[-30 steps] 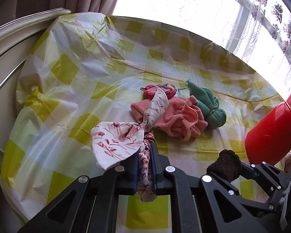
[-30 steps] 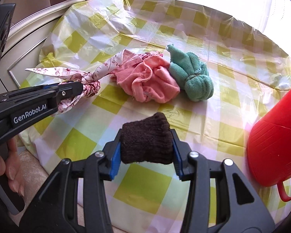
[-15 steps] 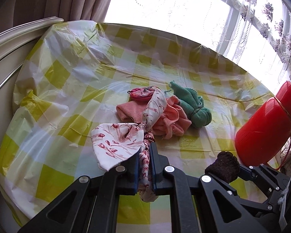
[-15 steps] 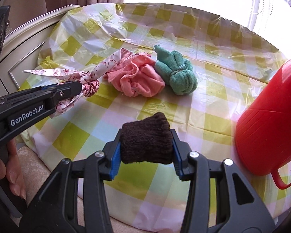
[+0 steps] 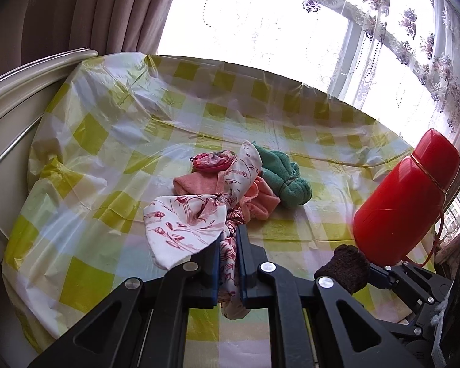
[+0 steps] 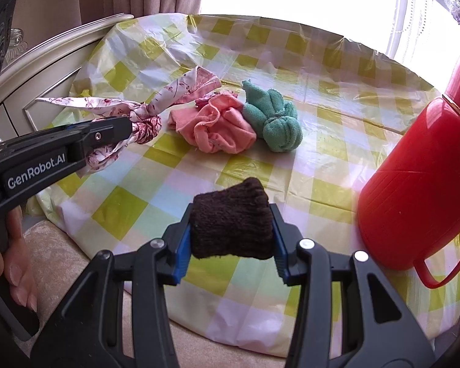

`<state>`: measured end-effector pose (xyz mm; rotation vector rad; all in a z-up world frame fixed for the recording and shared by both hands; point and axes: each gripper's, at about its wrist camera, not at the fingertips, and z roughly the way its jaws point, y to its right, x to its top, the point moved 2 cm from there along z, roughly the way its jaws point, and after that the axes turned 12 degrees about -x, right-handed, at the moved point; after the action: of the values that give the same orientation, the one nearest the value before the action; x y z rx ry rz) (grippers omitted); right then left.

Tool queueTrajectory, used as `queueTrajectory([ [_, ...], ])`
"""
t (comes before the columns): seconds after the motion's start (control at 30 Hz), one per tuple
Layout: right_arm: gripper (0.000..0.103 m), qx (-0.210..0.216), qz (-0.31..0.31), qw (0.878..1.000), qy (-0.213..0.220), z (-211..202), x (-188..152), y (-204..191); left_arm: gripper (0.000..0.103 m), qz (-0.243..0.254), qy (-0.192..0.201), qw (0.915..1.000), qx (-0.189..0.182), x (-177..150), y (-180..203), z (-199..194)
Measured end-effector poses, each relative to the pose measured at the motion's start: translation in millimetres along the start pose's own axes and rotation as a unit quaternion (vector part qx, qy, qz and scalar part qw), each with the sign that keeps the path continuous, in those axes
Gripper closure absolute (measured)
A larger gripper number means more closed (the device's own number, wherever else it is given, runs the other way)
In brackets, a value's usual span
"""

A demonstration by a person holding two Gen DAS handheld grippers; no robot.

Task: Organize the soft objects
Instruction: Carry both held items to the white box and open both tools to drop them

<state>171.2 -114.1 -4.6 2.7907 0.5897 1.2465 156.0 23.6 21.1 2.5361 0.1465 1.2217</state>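
- Left wrist view, nearest the lens: the left claw [image 5: 228,263] is closed almost fully on the knotted floral scarf [image 5: 184,230]. The thin cloth is pinched flat between the blue pads, one tail hanging below them and a broad loop flopping to the left.
- Right wrist view, nearest the lens: the right claw [image 6: 231,230] is partly closed on a dark brown knitted piece [image 6: 231,222] which fills the gap between the pads. It bulges above them, so I judge it springy and light.
- The scarf looks limp and slippery; its knot is likely the surest hold, since a loose tail could slide out.
- Mid frame in the right wrist view, a crumpled pink cloth [image 6: 217,128] lies on the checked bench [image 6: 322,171], touching a green towel bundle [image 6: 271,122] tied round its middle. Both look soft and light; the tied waist of the green one would suit a grip.
- In the left wrist view a small pink pouch [image 5: 211,161] lies just behind the pink cloth.
- At the right edge stands a red flask [image 6: 420,184], rigid and no part of the sorting.
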Motion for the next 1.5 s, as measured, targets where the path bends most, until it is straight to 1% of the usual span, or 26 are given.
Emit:
queueTrajectory([
  [0.1,0.055,0.000,0.005,1.000,-0.003,-9,-5,8,0.093,0.003,0.002,0.9999,-0.011,-4,9,-9],
  [0.3,0.055,0.000,0.027,1.000,-0.006,-30,-16,30,0.093,0.025,0.004,0.9990,-0.036,-14,35,-29],
  [0.5,0.055,-0.015,0.051,0.998,-0.014,-46,-28,59,0.093,0.048,-0.004,0.9970,-0.060,-25,61,-38],
  [0.77,0.055,-0.042,0.077,0.996,-0.020,-66,-47,98,0.093,0.081,-0.021,0.9910,-0.104,-39,103,-40],
  [0.9,0.055,-0.063,0.092,0.993,-0.026,-77,-61,124,0.093,0.100,-0.031,0.9860,-0.130,-45,128,-38],
  [1.07,0.055,-0.099,0.118,0.988,-0.032,-92,-78,164,0.093,0.123,-0.047,0.9769,-0.168,-54,163,-33],
  [1.2,0.055,-0.128,0.141,0.981,-0.040,-101,-94,196,0.093,0.146,-0.062,0.9669,-0.200,-61,195,-28],
  [1.37,0.055,-0.164,0.171,0.970,-0.052,-112,-113,234,0.093,0.176,-0.083,0.9501,-0.243,-73,237,-22],
  [1.5,0.055,-0.194,0.194,0.960,-0.062,-122,-130,265,0.093,0.201,-0.103,0.9343,-0.276,-85,270,-16],
])
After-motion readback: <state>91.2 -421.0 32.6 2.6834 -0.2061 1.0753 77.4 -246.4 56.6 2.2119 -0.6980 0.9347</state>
